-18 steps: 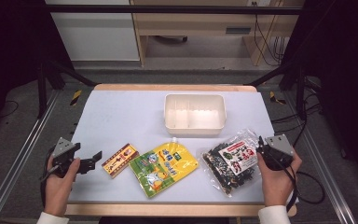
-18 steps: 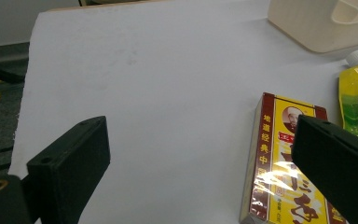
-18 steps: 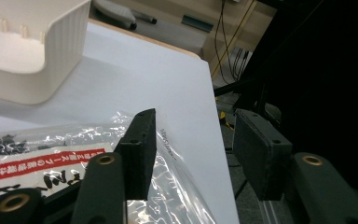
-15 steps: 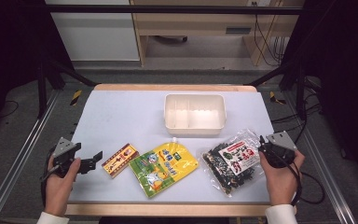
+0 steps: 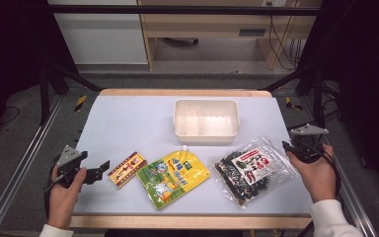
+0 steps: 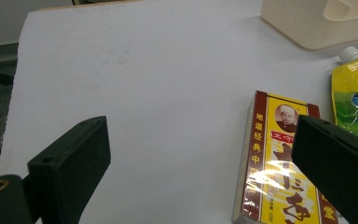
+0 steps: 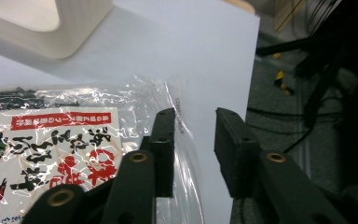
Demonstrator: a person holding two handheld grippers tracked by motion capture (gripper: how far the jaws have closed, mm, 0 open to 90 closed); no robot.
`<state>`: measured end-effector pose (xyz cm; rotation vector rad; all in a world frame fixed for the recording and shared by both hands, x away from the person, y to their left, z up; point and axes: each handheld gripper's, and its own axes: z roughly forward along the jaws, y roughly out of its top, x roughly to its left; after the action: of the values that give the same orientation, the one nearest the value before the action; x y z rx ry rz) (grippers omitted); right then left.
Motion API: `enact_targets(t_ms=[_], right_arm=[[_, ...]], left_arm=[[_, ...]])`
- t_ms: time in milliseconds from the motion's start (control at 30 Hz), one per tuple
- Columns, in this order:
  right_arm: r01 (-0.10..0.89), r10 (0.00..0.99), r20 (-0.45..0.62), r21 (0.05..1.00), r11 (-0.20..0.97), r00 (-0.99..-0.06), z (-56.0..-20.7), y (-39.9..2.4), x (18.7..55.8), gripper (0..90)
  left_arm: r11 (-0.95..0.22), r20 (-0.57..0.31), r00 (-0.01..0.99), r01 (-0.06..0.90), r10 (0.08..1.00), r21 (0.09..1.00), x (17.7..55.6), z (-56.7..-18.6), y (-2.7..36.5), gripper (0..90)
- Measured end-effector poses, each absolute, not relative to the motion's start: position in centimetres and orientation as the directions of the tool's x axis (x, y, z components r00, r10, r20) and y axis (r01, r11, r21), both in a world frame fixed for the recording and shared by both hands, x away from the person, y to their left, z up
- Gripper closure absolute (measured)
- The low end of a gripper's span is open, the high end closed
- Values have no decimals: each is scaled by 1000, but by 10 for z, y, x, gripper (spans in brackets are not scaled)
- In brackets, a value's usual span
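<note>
Seaweed bag (image 5: 253, 170) lay at the desk's (image 5: 128, 123) right front, its clear edge beneath the right tongs (image 7: 193, 140), which stood partly open, gripping nothing. Left tongs (image 6: 205, 163) stood wide open, empty, beside the spice box (image 5: 127, 169). Risk noted: slick film could slip from a shallow edge pinch.

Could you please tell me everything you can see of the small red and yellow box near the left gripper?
The small box is a flat carton, glossy as if film-wrapped, with a yellow face, dark red border, Chinese lettering and a small portrait. It lies flat on the white table, closed, angled, between the left gripper and the yellow spouted pouch, apart from the pouch. In the left gripper view one open jaw overlaps it; contact is unclear.
</note>
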<state>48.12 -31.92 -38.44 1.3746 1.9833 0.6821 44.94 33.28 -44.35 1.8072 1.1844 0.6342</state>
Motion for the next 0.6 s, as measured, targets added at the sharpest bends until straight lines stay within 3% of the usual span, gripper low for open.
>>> enact_targets(t_ms=[267,600], right_arm=[[688,950,-113,665,290,-291,-413,-343,496,794],[712,965,-26,669,211,-262,-446,-367,484,748]], left_arm=[[-184,-39,424,472,905,862,450,-445,332,42],[-199,-31,435,473,900,858,450,-445,330,43]])
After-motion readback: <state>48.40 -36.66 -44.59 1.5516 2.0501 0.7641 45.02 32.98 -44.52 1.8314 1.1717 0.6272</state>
